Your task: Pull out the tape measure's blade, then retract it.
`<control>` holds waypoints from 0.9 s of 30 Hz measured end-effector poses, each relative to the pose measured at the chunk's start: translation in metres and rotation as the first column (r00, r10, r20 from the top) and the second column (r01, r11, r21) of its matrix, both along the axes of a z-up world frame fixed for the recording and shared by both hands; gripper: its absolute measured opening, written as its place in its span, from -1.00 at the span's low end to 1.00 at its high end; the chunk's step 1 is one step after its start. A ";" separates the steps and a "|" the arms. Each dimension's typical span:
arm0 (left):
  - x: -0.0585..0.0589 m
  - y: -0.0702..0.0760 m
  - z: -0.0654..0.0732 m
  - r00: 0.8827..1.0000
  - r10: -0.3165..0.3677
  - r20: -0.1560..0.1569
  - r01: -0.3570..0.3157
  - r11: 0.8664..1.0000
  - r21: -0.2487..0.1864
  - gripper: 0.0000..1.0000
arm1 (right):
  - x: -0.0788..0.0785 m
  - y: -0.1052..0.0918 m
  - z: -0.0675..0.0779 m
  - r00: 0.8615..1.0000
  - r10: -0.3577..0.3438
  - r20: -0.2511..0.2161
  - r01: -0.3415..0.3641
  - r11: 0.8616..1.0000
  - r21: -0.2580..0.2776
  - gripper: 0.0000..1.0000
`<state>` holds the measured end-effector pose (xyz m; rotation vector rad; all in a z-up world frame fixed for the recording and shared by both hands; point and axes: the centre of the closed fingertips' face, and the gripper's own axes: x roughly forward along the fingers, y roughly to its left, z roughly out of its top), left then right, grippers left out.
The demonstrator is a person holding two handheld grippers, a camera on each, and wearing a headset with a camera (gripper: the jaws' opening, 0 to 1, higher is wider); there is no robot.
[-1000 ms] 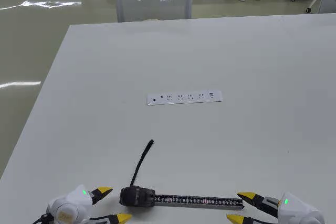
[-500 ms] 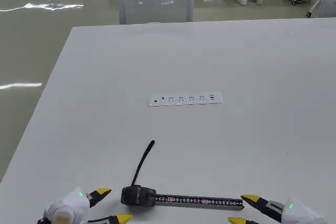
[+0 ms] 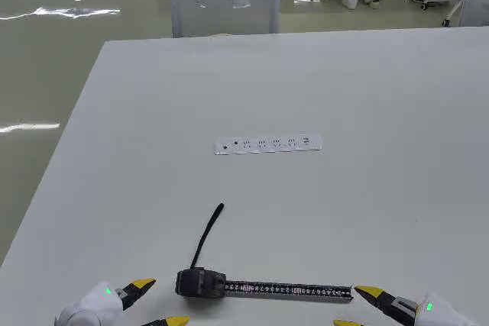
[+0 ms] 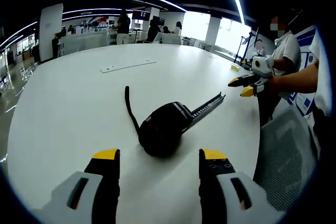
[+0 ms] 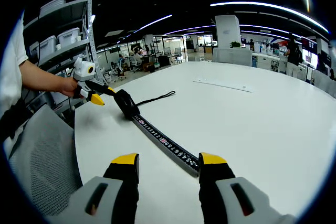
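Lying on the white worktop between left claw and right claw, the tape measure shows its blade drawn out (numbers up); both claws hover spread wide, gripping nothing.

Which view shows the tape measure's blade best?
The right gripper view: the blade lies close, stretching toward the camera, numerals legible. The head view shows its whole length, small; the left gripper view shows a foreshortened stretch beyond the case.
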<state>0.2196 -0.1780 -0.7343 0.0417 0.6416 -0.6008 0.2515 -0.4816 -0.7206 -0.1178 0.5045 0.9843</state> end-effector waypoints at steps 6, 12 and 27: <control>-0.005 0.001 0.004 1.000 0.013 0.005 -0.013 1.000 -0.010 0.20 | -0.004 -0.002 0.002 1.000 -0.006 0.005 0.006 1.000 -0.006 -0.07; -0.012 0.003 0.005 1.000 0.022 0.007 -0.022 1.000 -0.012 0.22 | -0.008 -0.006 0.006 1.000 -0.023 0.006 0.023 1.000 -0.002 -0.04; -0.032 0.006 0.006 0.999 0.041 0.000 -0.041 0.999 -0.016 0.27 | -0.020 -0.012 0.012 0.999 -0.047 0.014 0.047 0.999 0.003 0.02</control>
